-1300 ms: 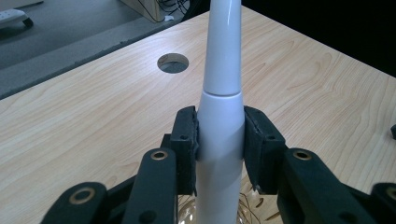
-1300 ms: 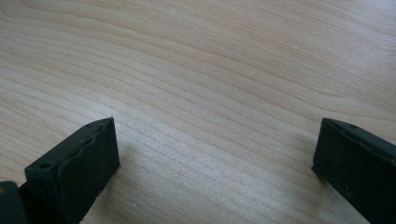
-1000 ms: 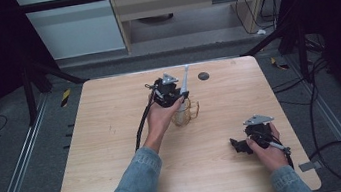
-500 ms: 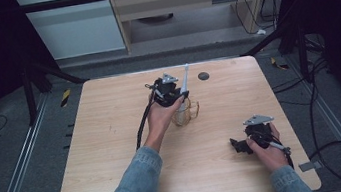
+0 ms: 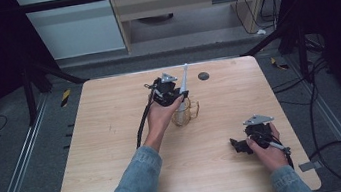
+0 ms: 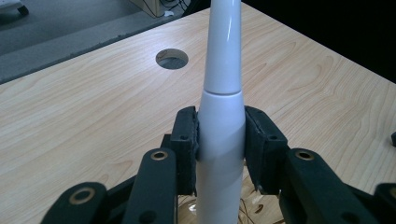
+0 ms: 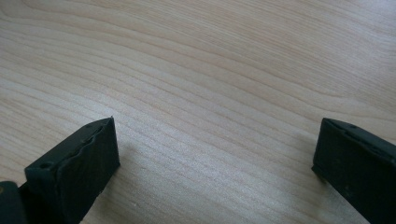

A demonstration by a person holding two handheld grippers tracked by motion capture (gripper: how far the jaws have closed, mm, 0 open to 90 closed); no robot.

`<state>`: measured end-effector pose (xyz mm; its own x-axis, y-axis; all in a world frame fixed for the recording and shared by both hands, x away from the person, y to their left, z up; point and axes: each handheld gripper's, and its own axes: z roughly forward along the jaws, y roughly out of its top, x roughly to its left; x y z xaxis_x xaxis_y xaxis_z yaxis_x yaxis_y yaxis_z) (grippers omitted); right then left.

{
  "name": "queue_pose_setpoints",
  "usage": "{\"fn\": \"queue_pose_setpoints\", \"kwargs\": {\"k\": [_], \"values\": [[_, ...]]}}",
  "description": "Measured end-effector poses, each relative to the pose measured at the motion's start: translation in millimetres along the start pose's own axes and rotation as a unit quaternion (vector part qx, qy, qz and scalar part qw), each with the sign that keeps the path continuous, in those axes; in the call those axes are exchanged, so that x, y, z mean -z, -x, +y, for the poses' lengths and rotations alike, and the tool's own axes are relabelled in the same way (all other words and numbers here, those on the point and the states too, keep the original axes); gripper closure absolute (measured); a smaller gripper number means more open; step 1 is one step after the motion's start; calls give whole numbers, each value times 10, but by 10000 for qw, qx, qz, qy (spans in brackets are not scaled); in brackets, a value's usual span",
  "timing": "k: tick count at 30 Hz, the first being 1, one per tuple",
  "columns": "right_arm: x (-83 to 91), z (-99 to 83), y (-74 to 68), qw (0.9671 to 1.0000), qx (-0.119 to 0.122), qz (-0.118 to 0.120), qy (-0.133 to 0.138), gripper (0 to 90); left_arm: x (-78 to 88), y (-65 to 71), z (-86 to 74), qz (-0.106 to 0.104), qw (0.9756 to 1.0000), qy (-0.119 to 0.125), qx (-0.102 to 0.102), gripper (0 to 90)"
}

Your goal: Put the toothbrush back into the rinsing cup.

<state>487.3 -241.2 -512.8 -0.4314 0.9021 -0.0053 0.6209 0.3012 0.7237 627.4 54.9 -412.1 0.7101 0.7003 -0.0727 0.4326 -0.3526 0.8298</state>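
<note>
While the left hand-held gripper [image 6: 221, 144] pinches the slim white plastic handle [image 6: 222, 93] above the clear glass jar [image 5: 184, 114], the right hand-held gripper [image 7: 215, 158] rests spread on the pale wooden worktop [image 5: 113, 134] near that jar.

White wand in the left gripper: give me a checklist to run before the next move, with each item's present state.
1. Left gripper shut on the white wand, pads on both sides: ok.
2. Wand straight between the pads in the left gripper view, not skewed: ok.
3. Wand's lower end inside the glass cup: cannot tell, the hand covers it in the high view.
4. Cup upright on the table: ok.
5. Right gripper open, nothing between its pads, over bare wood: ok.
6. Right gripper well apart from the cup in the high view: ok.
</note>
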Motion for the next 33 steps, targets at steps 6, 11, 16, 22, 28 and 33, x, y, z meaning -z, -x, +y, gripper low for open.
{"fn": "queue_pose_setpoints", "kwargs": {"k": [6, 11, 16, 22, 28, 33], "values": [[-1, 0, 0, 10000, 3, -4, -1, 4, 47, 3, 18, 47, 9999, 82, 41, 616], [0, 0, 0, 10000, 3, -5, -2, 4, 94, 11, 34, 99, 9999, 99, 0, 532], [0, -1, -2, 10000, -5, -6, -4, 4, 145, 79, 62, 155, 9997, 114, -155, 419], [0, 0, -1, 10000, -6, -3, -4, 4, 195, 116, 81, 206, 9993, 145, -291, 323], [0, 0, -2, 10000, -5, -7, -6, 4, 255, 126, 88, 199, 9987, 85, -457, 226], [0, 0, -1, 10000, -5, -9, -7, 4, 278, 180, 93, 223, 9980, 92, -584, 158]]}}
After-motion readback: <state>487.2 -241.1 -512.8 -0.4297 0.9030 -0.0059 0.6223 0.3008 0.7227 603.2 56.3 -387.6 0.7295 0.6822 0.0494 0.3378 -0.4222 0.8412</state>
